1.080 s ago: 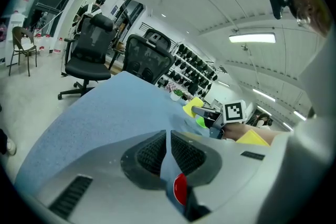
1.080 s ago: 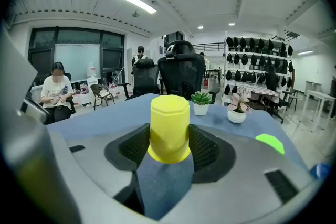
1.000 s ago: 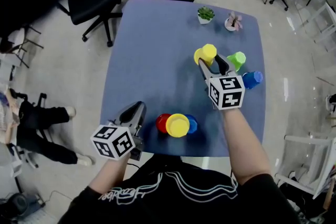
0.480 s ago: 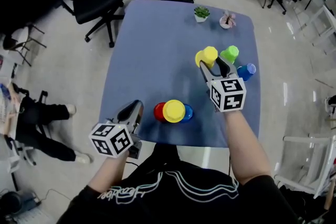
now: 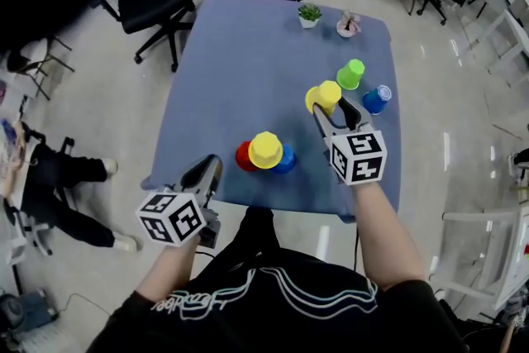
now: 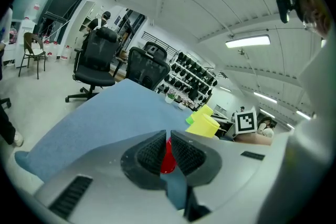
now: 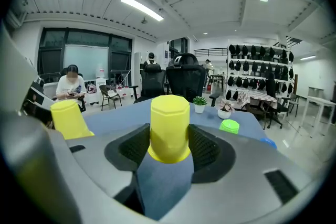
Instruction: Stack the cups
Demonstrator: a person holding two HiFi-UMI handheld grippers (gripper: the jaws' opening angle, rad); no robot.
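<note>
- Left gripper point(image 5: 212, 163) hangs over the 7 o'clock edge of the blue rounded-square table point(image 5: 240, 70), its jaws drawn to a thin slit with nothing gripped; the red plastic cup point(image 5: 241, 155) shows through the slit, farther off
- That red cup stands upside down near the table's 6 o'clock edge, with an upturned yellow plastic cup point(image 5: 266, 149) touching it at 3 o'clock and a dark blue plastic cup point(image 5: 287, 161) just beyond
- Right gripper point(image 5: 331, 102) stands wide, jaws clamped on the sides of a second yellow plastic cup point(image 7: 169, 126), also upside down
- Lime green plastic cup point(image 5: 351, 73) sits at 1 o'clock from the held one, and a lighter blue plastic cup point(image 5: 376, 98) at 3 o'clock
- Two small potted plants point(image 5: 309, 14) stand at the table's 12 to 1 o'clock edge
</note>
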